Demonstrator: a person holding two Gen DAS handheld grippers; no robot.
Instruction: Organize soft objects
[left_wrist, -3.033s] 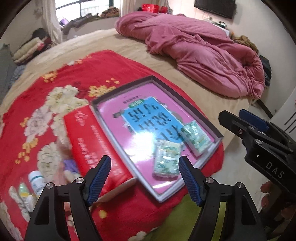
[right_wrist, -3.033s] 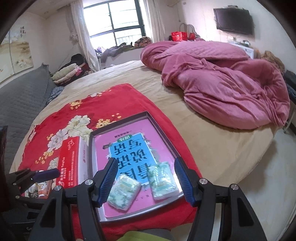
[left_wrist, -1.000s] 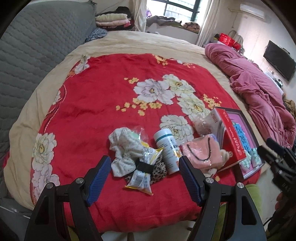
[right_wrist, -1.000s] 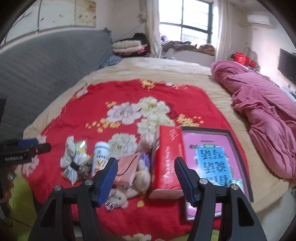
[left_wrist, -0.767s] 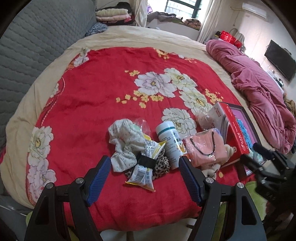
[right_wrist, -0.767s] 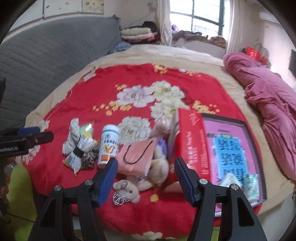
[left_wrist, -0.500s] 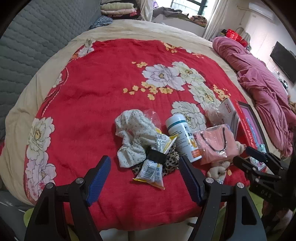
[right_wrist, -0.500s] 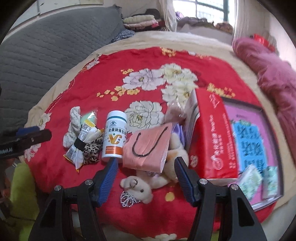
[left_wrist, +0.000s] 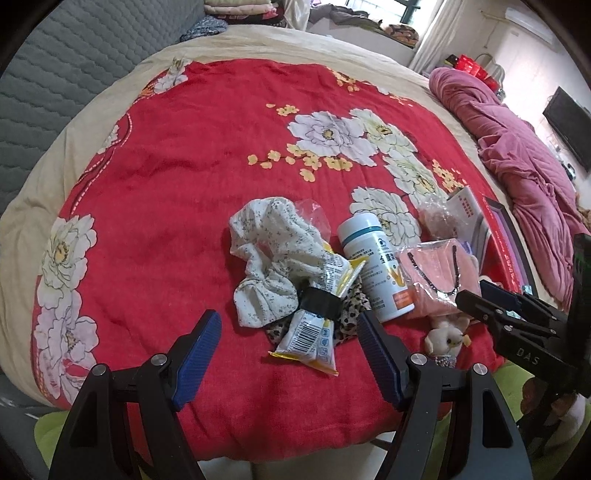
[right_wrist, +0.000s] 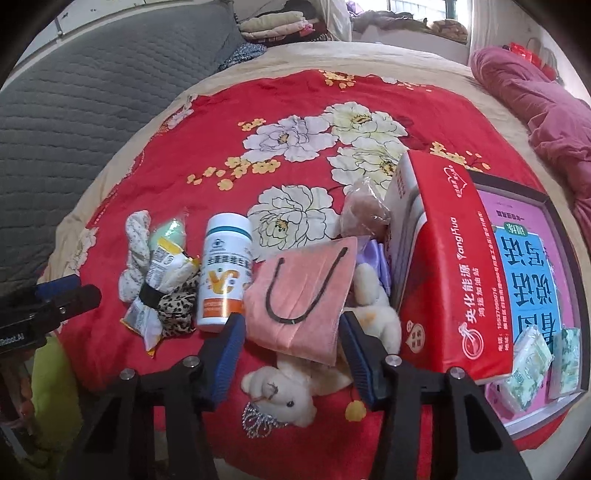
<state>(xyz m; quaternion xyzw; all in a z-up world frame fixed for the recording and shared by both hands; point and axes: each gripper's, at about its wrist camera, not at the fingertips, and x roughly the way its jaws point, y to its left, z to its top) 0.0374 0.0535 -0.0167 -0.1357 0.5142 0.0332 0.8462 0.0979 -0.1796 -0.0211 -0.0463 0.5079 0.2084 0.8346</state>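
Note:
A pile of small things lies on the red flowered blanket (left_wrist: 177, 155). My left gripper (left_wrist: 288, 354) hangs open just above a snack packet (left_wrist: 314, 332), a white floral cloth (left_wrist: 269, 266) and a leopard-print scrunchie (left_wrist: 351, 314); its pads touch nothing. My right gripper (right_wrist: 293, 356) is low over a pink mask (right_wrist: 303, 295) that rests on a cream plush toy (right_wrist: 284, 391). Its jaws are closing, the mask's near edge lies between the pads, and I see no firm press. A white bottle (right_wrist: 225, 273) lies left of the mask.
A red box (right_wrist: 450, 266) stands right of the mask, against a dark-rimmed tray (right_wrist: 569, 236) holding a pink book and two tissue packets (right_wrist: 528, 365). A wrapped brown bundle (right_wrist: 364, 210) sits behind. A pink quilt (left_wrist: 517, 147) is heaped far right; a grey headboard (right_wrist: 74, 110) is left.
Both grippers have come down and closer to the pile. The right gripper's fingers have narrowed around the near edge of the pink mask. The left gripper's opening is unchanged.

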